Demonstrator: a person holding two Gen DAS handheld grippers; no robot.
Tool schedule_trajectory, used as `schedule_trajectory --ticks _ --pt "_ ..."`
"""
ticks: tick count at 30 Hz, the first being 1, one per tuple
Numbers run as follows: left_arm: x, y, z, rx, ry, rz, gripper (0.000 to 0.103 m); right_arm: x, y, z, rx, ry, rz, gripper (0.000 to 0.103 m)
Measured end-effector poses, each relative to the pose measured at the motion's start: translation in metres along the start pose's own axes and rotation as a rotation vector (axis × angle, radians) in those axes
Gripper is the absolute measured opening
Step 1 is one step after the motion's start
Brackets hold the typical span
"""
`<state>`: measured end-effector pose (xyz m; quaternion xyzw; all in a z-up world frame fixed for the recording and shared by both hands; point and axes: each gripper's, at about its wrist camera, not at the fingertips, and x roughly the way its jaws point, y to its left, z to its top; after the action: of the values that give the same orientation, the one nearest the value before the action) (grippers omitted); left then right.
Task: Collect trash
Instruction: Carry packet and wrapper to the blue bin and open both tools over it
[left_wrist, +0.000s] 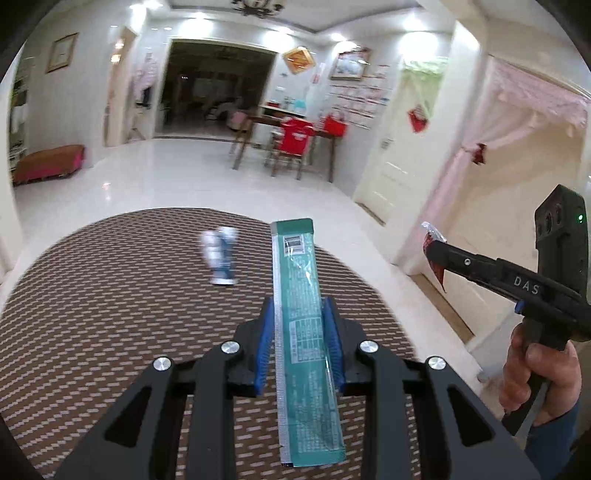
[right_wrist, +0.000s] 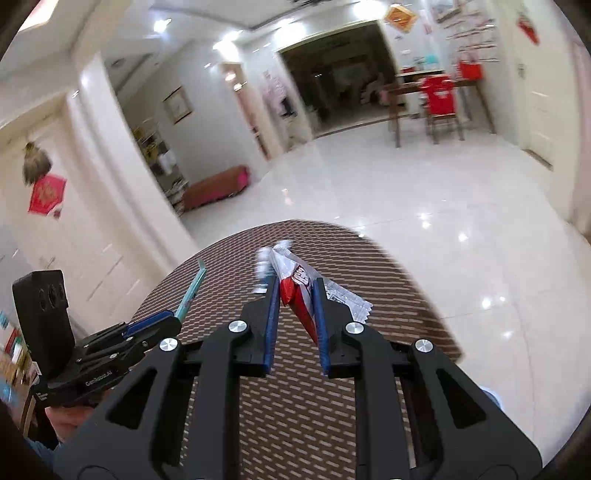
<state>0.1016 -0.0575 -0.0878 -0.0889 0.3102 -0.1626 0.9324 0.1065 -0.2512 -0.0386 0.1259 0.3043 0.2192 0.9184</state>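
My left gripper (left_wrist: 298, 302) is shut on a long green wrapper (left_wrist: 295, 258), which stands upright between the blue pads above the round woven-pattern table (left_wrist: 110, 295). My right gripper (right_wrist: 296, 284) is shut on a crumpled red and white wrapper (right_wrist: 301, 310), also held above the table (right_wrist: 369, 277). In the left wrist view the right gripper (left_wrist: 433, 254) comes in from the right edge with the red wrapper (left_wrist: 439, 275) in its tip. In the right wrist view the left gripper (right_wrist: 173, 317) with the green wrapper (right_wrist: 192, 288) shows at lower left. A blurred white and blue wrapper (left_wrist: 221, 258) lies on the table.
A person's hand (left_wrist: 535, 373) grips the right gripper's handle. Beyond the table lies glossy white floor (left_wrist: 221, 173). A dining table with a red-covered chair (left_wrist: 293, 142) stands at the far wall, a low brown bench (left_wrist: 48, 162) at the left, a white door (left_wrist: 399, 155) at the right.
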Motion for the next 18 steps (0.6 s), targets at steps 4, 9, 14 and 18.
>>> schedule_trajectory --ticks 4,9,14,18 --pt "0.028 -0.043 -0.004 0.037 0.041 -0.088 0.026 -0.035 -0.047 -0.008 0.074 -0.025 -0.089 0.018" --pt "0.060 -0.089 -0.009 0.085 0.088 -0.160 0.026 -0.063 -0.097 -0.021 0.155 -0.030 -0.182 0.018" --pt "0.089 -0.122 -0.020 0.118 0.147 -0.201 0.026 -0.060 -0.160 -0.051 0.285 0.033 -0.239 0.018" --pt "0.117 -0.151 -0.029 0.140 0.202 -0.219 0.026 -0.044 -0.205 -0.082 0.388 0.099 -0.273 0.018"
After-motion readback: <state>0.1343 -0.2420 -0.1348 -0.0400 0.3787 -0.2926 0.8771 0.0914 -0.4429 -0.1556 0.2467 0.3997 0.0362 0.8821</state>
